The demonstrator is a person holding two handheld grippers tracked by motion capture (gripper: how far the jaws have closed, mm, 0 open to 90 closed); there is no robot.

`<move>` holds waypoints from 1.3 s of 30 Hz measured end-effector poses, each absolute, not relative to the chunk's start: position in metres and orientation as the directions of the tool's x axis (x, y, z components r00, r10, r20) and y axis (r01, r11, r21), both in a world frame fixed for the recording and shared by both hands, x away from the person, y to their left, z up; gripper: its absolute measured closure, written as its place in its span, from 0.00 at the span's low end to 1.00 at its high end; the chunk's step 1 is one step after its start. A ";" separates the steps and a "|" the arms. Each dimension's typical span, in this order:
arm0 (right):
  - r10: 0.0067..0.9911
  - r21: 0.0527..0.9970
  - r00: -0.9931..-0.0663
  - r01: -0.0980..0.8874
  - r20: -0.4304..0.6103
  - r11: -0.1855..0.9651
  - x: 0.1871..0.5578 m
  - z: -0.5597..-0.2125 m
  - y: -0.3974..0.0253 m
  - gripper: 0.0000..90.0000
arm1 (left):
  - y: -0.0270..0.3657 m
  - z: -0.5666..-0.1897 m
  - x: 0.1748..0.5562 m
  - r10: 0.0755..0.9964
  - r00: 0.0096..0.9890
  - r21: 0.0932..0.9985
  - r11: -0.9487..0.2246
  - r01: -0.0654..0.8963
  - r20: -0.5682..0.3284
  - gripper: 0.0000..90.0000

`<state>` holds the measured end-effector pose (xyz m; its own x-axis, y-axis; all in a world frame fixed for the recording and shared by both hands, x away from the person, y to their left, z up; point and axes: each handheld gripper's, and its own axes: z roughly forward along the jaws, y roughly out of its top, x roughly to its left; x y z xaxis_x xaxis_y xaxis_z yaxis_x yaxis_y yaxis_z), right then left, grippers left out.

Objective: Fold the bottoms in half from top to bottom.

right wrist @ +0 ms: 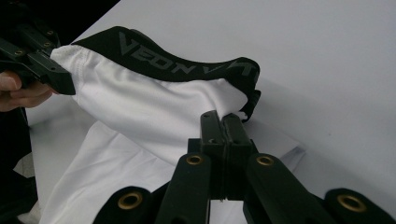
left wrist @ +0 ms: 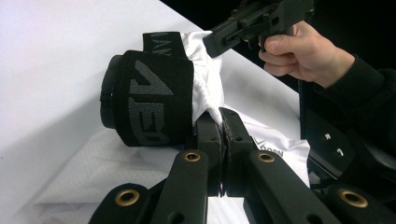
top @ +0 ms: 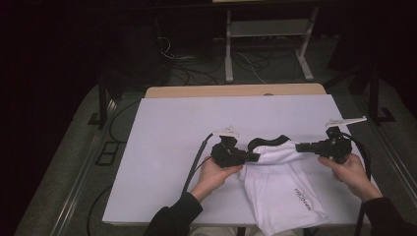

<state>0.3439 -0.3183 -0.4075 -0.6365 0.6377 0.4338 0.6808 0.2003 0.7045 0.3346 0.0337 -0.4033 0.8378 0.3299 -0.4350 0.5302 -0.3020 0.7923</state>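
While the white table (top: 172,147) fronts a dark room, each claw, left (top: 253,157) and right (top: 298,146), pinches the white shorts (top: 280,189).

A white table (top: 162,147) is standing in a dim room, its wooden far edge (top: 236,91) showing. Beyond it, a pale metal frame (top: 265,44) is resting on a grey floor (top: 69,162), where cables (top: 182,64) are trailing. The surroundings are lying in darkness.
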 end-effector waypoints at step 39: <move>0.603 0.637 -0.642 0.723 0.475 0.268 0.311 -0.424 -0.319 0.98 | 0.032 -0.423 0.301 0.265 0.870 0.764 -0.416 0.492 -0.416 0.97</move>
<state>0.3111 -0.3186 -0.4240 -0.6416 0.6025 0.4747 0.7228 0.2678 0.6370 0.3007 0.0321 -0.4226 0.8700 0.2645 -0.4161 0.4922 -0.4163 0.7645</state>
